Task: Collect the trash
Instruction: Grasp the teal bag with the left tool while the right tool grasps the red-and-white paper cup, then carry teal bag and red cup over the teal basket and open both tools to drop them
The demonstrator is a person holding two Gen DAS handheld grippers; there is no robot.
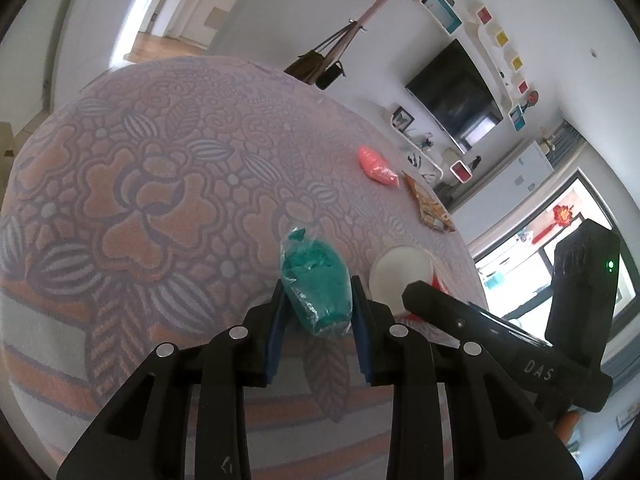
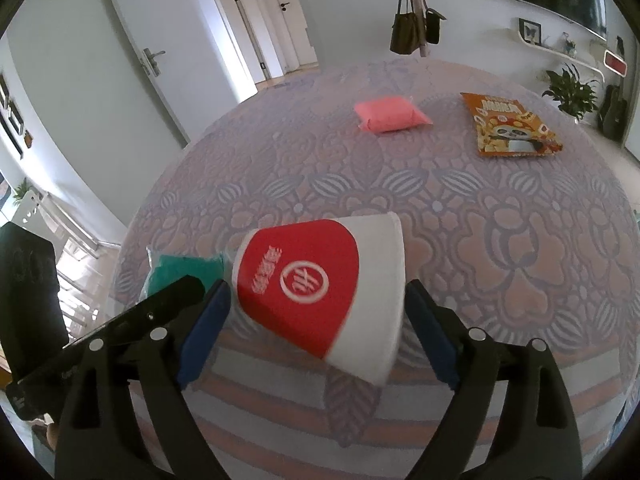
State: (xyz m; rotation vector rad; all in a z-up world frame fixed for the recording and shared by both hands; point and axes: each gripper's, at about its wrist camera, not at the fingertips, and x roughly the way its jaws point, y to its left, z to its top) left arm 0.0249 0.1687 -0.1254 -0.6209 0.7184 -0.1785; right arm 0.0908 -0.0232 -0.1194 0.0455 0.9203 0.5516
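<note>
Left wrist view: left gripper [image 1: 318, 308] low centre of frame, blue pads pressed against both sides of a green packet [image 1: 316, 288], pinching it. Packet clear-wrapped, knotted end pointing toward upper frame, over the patterned tablecloth [image 1: 160, 184]; whether lifted or resting, cannot tell. Just right of the packet, the white mouth of a paper cup [image 1: 400, 276], partly covered by the black body of the other tool. Further up and right, near the table's far edge: a pink packet [image 1: 376, 166] and, beside it, an orange snack bag [image 1: 430, 206], apart from each other.

Right wrist view: right gripper [image 2: 320, 320] lower centre, jaws spread wide around the red-and-white cup [image 2: 320, 284]. Cup tilted, base toward left of frame, rim toward right. Left pad close to the cup's base, right pad at the white band; firm contact cannot be told, slight blur. Green packet at middle left, behind the left tool's black finger. Pink packet upper centre, snack bag upper right, both flat on the cloth.
</note>
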